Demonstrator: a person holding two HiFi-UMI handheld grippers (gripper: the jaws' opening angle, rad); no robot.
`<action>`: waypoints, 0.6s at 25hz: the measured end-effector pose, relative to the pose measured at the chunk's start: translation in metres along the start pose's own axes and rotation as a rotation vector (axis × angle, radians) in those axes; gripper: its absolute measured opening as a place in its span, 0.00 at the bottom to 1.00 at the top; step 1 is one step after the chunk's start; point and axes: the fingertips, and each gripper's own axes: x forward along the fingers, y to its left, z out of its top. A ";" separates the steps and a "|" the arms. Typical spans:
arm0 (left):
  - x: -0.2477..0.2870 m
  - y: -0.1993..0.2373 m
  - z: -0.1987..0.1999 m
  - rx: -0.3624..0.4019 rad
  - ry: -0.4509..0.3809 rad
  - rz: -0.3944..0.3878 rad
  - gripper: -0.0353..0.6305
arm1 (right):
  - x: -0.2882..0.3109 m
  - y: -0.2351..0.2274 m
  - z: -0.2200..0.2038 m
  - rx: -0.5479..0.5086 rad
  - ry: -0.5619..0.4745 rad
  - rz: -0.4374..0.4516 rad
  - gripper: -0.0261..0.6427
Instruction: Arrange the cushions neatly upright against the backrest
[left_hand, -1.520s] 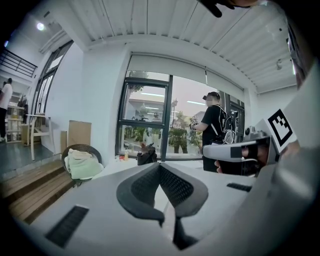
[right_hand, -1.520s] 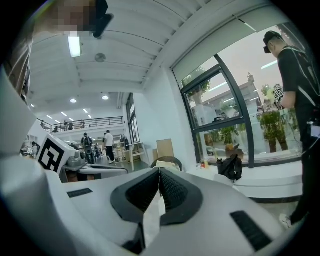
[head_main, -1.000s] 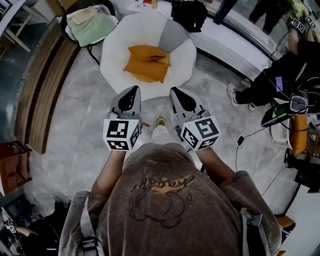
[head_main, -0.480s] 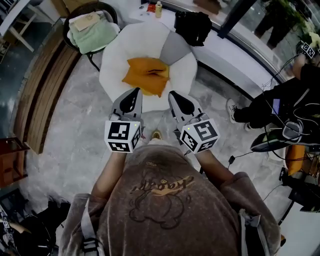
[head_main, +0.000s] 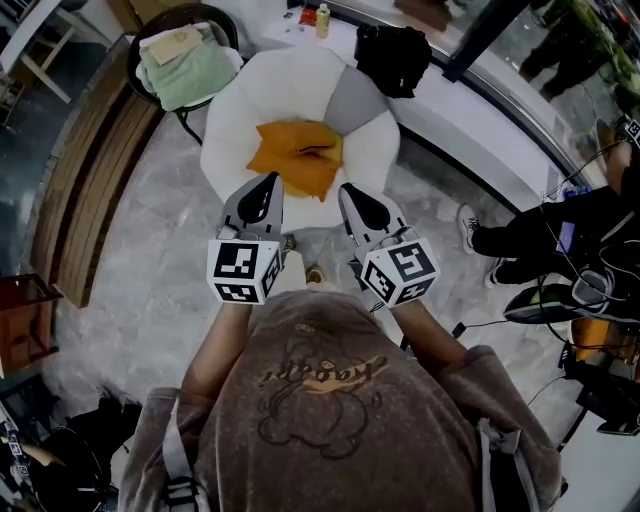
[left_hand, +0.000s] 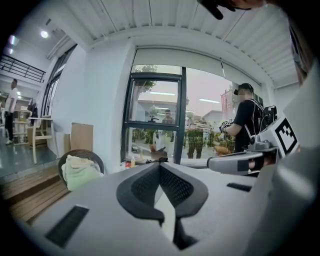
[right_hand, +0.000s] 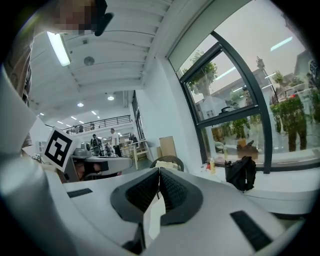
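An orange cushion (head_main: 297, 157) lies flat on the seat of a round white armchair (head_main: 232, 130) in the head view. A grey cushion (head_main: 347, 103) leans at the chair's back right. My left gripper (head_main: 270, 180) and right gripper (head_main: 348, 190) are held side by side just short of the chair's front edge, both shut with nothing between the jaws. In the left gripper view the left gripper (left_hand: 160, 164) has its pads together, and the right gripper (right_hand: 159, 170) looks the same in the right gripper view. Neither gripper view shows the cushions.
A wicker basket with green towels (head_main: 185, 62) stands left of the chair. A black bag (head_main: 392, 57) sits on the white window ledge (head_main: 470, 115) behind. A person in black (head_main: 560, 225) and cables are at the right. Wooden steps (head_main: 85, 180) run along the left.
Both grippers and the person have moved forward toward the armchair; the chair now sits closer to the gripper tips. The jaws stayed shut.
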 end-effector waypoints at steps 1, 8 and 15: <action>0.004 0.002 0.000 -0.001 0.000 -0.003 0.06 | 0.003 -0.003 0.000 0.000 0.001 -0.004 0.07; 0.039 0.023 0.001 0.003 0.017 -0.033 0.06 | 0.036 -0.022 0.004 0.007 0.010 -0.027 0.07; 0.069 0.061 0.008 0.013 0.030 -0.068 0.06 | 0.085 -0.028 0.014 0.007 0.012 -0.050 0.07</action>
